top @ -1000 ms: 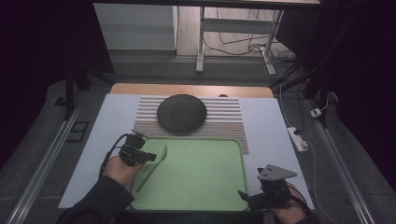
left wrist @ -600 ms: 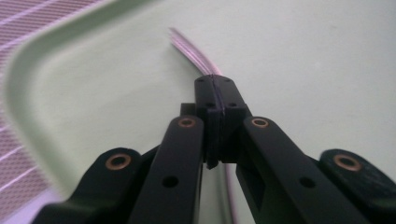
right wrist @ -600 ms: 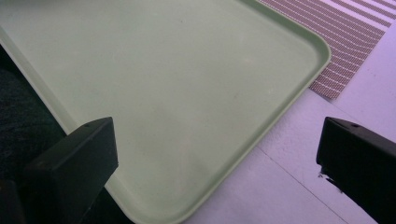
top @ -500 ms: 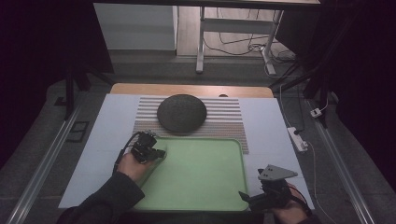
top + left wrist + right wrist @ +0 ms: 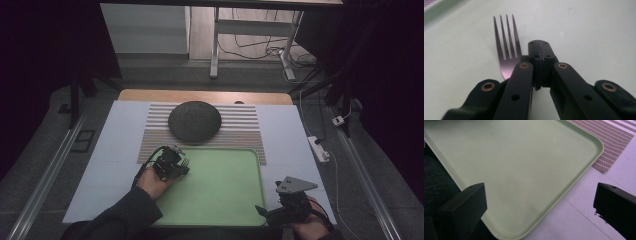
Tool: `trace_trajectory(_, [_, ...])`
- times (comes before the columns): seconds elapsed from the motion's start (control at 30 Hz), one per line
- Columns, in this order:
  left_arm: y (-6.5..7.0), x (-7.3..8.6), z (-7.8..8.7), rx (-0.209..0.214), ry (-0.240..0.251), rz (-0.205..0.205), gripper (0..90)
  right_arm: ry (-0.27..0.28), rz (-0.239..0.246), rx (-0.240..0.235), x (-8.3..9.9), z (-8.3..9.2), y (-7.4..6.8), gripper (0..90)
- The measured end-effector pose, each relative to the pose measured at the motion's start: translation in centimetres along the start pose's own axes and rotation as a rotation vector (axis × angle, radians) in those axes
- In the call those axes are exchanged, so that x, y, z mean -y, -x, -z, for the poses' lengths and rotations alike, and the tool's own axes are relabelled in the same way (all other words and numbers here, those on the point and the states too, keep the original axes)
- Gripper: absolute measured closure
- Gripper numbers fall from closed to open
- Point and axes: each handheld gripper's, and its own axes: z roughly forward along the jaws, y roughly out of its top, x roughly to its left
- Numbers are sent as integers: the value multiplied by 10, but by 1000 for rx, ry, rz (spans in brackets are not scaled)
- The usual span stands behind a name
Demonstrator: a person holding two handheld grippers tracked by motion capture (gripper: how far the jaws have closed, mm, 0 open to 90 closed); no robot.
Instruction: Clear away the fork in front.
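Observation:
A metal fork sticks out past my left gripper, tines forward and low over the green tray. The jaws are pressed together and the fork's neck runs under the left one, so the grip point is hidden. In the high view the left gripper sits just inside the green tray's left edge, with the fork's tines pointing right. My right gripper is at the tray's near right corner. Its jaws stand wide apart with nothing between them.
A dark round mat lies on a striped placemat behind the tray. A white power strip sits at the table's right edge. The striped placemat also shows past the tray's corner.
My left gripper has moved right from the tray's left rim onto the tray, and the fork came with it. The right gripper has stayed put.

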Motion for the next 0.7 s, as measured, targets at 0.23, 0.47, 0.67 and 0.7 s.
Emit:
trace_trajectory(0.23, [-5, 2, -3, -37, -1, 12, 891, -2, -2, -5, 0, 0, 1, 0])
trace_trajectory(0.47, [-21, 6, 3, -74, 4, 75, 890, -7, -8, -11, 0, -1, 1, 0])
trace_trajectory(0.67, [-37, 11, 10, -105, 7, 128, 889, -7, -9, -12, 0, -1, 1, 0])
trace_trajectory(0.7, [-39, 12, 11, -109, 7, 135, 889, -7, -9, -12, 0, -1, 1, 0])
